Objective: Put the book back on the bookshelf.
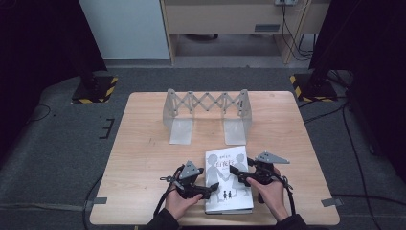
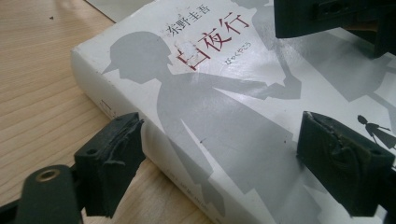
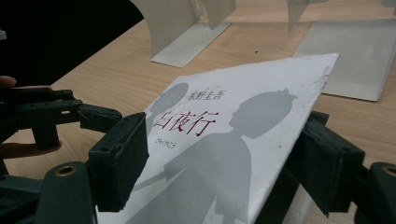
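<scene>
A white book (image 1: 225,165) with grey silhouette figures and red characters on its cover lies near the table's front edge. My left gripper (image 1: 210,191) reaches it from the left. In the left gripper view (image 2: 219,163) one pad (image 2: 112,163) rests against the spine and the other sits on the cover, with the book (image 2: 224,116) filling the gap. My right gripper (image 1: 239,175) comes in from the right. Seen in the right gripper view (image 3: 224,168), it has one pad over the cover and one under the book's (image 3: 224,130) edge, which stands tilted up.
A grey metal extending book rack (image 1: 208,112) with two flat base plates stands behind the book at mid-table. Bare wooden tabletop (image 1: 143,143) lies to the left and right. The table's front edge runs just below both hands.
</scene>
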Demonstrator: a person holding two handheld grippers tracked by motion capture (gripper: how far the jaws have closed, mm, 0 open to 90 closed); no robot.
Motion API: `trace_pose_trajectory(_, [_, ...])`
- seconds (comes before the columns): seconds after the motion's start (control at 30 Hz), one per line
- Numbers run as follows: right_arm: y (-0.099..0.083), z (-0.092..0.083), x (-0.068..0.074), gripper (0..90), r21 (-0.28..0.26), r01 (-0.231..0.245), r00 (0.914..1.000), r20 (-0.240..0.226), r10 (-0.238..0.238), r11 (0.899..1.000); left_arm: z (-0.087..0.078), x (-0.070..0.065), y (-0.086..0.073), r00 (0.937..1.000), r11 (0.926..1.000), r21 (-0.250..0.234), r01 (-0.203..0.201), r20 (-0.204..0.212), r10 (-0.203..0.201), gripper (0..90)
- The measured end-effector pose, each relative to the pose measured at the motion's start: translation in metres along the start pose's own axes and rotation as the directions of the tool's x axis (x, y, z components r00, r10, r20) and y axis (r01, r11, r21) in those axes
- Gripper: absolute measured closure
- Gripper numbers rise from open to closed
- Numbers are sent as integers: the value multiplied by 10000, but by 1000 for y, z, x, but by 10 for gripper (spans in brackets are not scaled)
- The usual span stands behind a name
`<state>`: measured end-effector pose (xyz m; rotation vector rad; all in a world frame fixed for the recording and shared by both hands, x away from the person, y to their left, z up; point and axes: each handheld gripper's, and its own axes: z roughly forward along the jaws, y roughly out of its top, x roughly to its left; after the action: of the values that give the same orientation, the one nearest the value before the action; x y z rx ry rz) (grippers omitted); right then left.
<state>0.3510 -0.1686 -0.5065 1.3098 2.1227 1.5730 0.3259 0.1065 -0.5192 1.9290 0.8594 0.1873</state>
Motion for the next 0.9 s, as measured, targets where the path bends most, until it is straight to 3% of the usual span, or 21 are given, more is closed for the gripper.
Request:
trace_pose_trajectory(0.6, [2, 6, 7, 229, 8, -208, 9994, -266, 208, 9998, -15, 17, -3, 9977, 10000, -47, 65, -675, -69, 203])
trace_pose_trajectory(0.9, [0, 9, 11, 234, 363, -264, 9981, -549, 284, 9990, -22, 24, -5, 9962, 9997, -107, 223, -845, -231, 201])
